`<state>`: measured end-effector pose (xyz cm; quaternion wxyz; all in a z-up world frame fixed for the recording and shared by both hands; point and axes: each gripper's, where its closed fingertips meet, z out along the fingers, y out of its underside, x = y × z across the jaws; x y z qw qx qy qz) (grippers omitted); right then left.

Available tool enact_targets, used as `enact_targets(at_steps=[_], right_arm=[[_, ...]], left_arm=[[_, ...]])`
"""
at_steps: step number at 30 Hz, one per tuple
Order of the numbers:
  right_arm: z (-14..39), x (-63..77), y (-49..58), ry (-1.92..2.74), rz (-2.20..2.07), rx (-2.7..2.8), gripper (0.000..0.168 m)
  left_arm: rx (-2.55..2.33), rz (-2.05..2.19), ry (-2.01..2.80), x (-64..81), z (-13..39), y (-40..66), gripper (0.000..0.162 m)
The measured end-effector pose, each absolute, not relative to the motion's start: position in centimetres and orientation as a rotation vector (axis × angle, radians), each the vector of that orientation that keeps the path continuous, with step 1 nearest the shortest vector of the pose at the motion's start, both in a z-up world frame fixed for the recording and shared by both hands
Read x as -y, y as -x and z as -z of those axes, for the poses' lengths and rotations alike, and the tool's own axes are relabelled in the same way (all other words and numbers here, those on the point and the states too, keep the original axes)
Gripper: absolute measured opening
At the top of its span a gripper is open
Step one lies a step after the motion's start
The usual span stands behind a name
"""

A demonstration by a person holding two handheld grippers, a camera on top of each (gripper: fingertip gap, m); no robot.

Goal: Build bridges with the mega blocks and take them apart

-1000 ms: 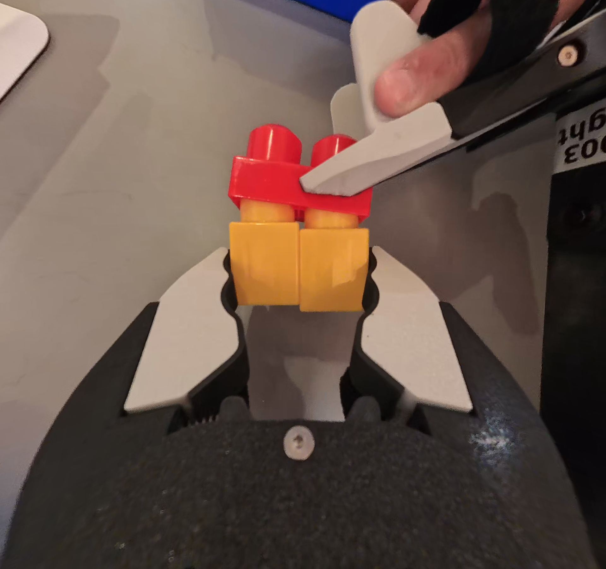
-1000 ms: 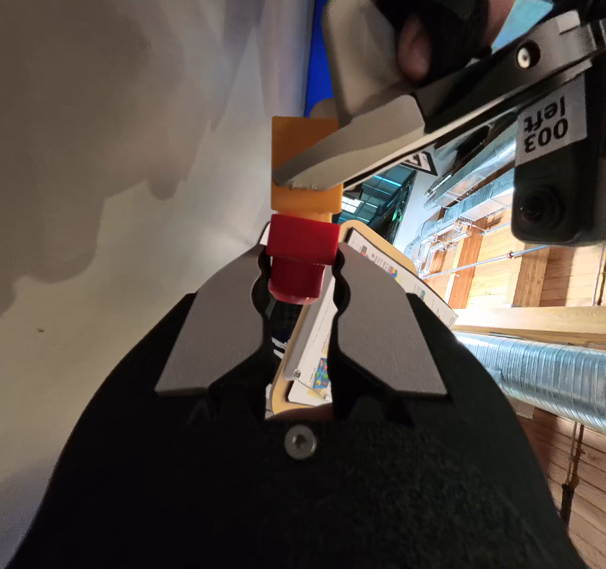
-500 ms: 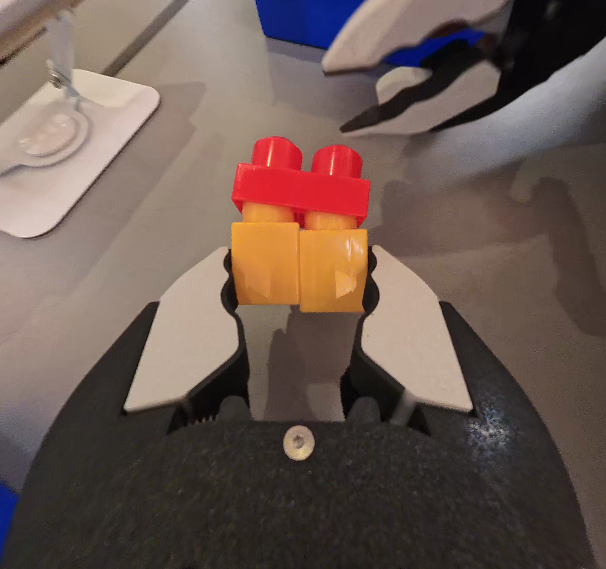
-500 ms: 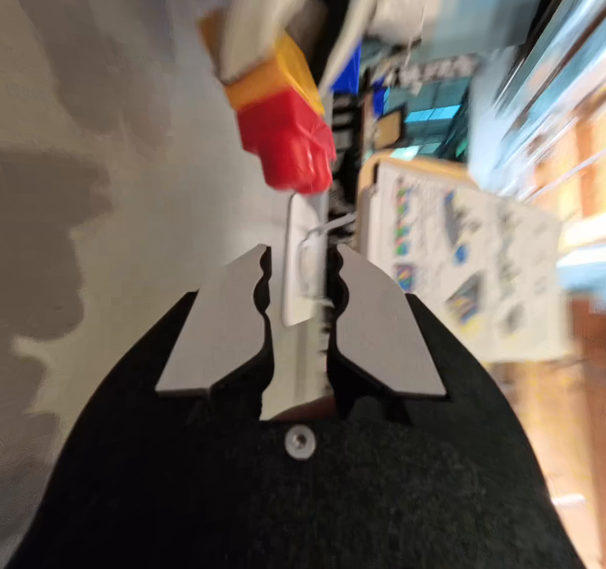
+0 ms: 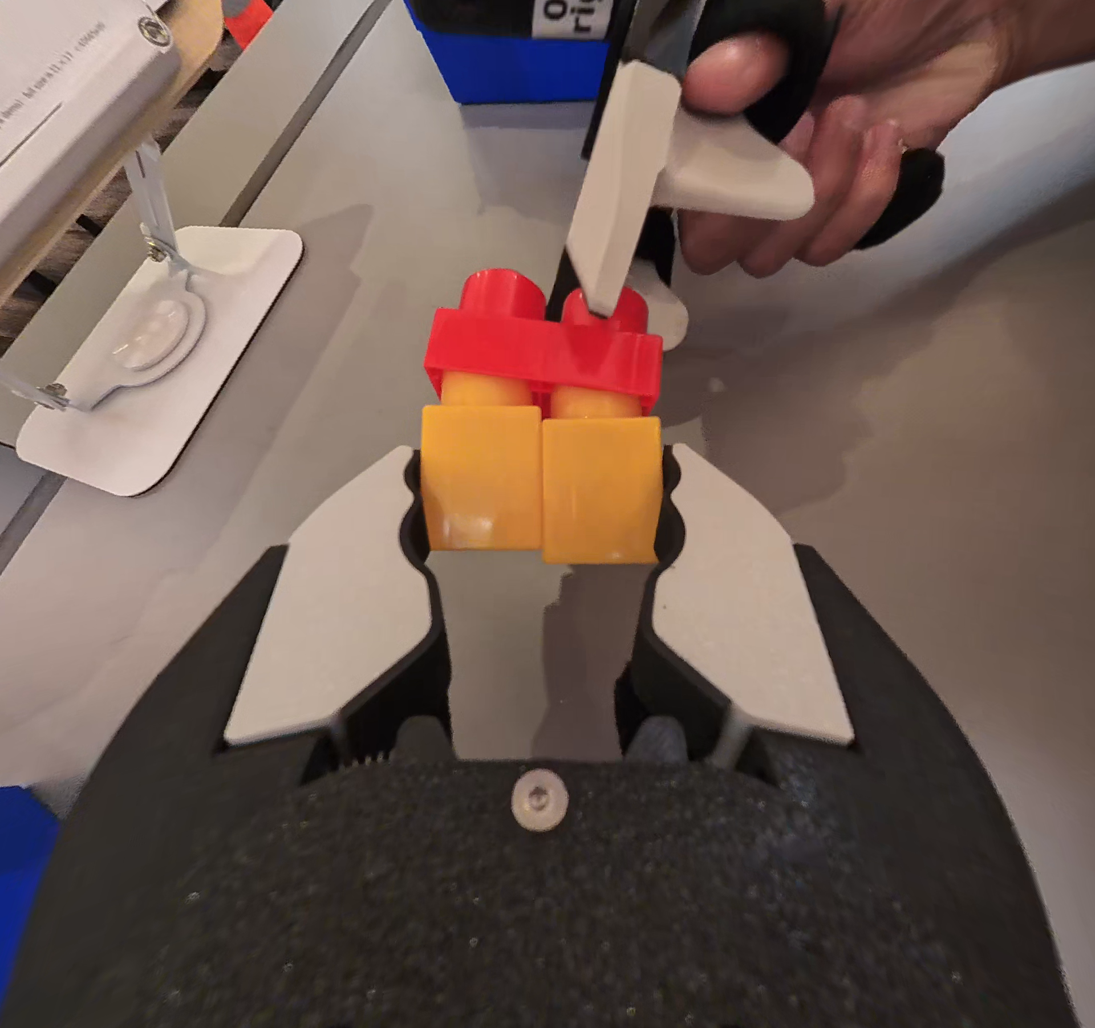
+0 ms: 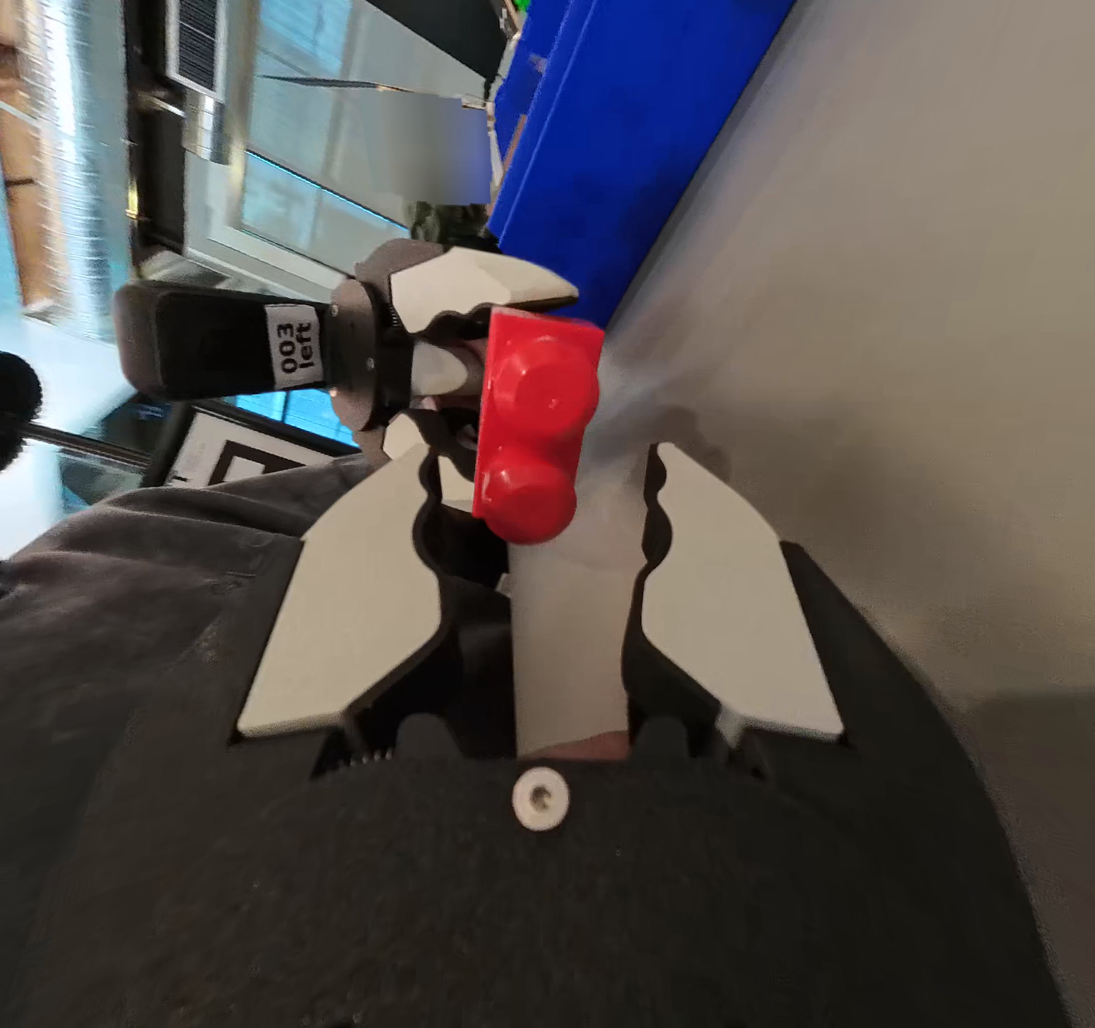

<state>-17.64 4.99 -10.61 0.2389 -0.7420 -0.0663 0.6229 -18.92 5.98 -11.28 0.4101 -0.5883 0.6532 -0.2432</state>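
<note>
My left gripper is shut on two yellow blocks side by side, held above the grey table. A red two-stud block sits on their studs. My right gripper comes down from above, held by a hand. One of its fingers is in front of the red block's right stud and the other is behind it. In the right wrist view my right gripper is open, with the red block between its tips, apart from both. The left gripper shows behind the block.
A blue bin stands at the back of the table and also shows in the right wrist view. A white stand base holding a tilted board stands at the left. A person's dark clothing fills the lower left of the right wrist view.
My right gripper let go of the red block's side, swung away, opened wider and came back from above to straddle the red block. My left gripper kept its hold on the yellow blocks.
</note>
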Motion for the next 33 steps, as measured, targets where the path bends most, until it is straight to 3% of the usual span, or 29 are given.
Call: enact_targets(at_steps=[2,4,18,33], right_arm=[[10.4,-5.0,18.0,1.997,-1.757,0.17,0.057],[10.4,-5.1,17.9,1.994,-1.753,0.188,0.034],[10.6,-4.5,17.3,2.14,-1.577,0.262,0.033],[11.6,-3.7,16.7,2.14,-1.707,0.198,0.033]], left_arm=[[-1.659,0.613,1.478,-5.8,11.5,18.8,0.075],[-1.681,0.599,1.473,-5.6,11.7,18.8,0.075],[-1.728,0.546,1.416,-5.2,12.1,17.9,0.074],[-1.773,0.491,1.379,-4.5,12.6,16.9,0.074]])
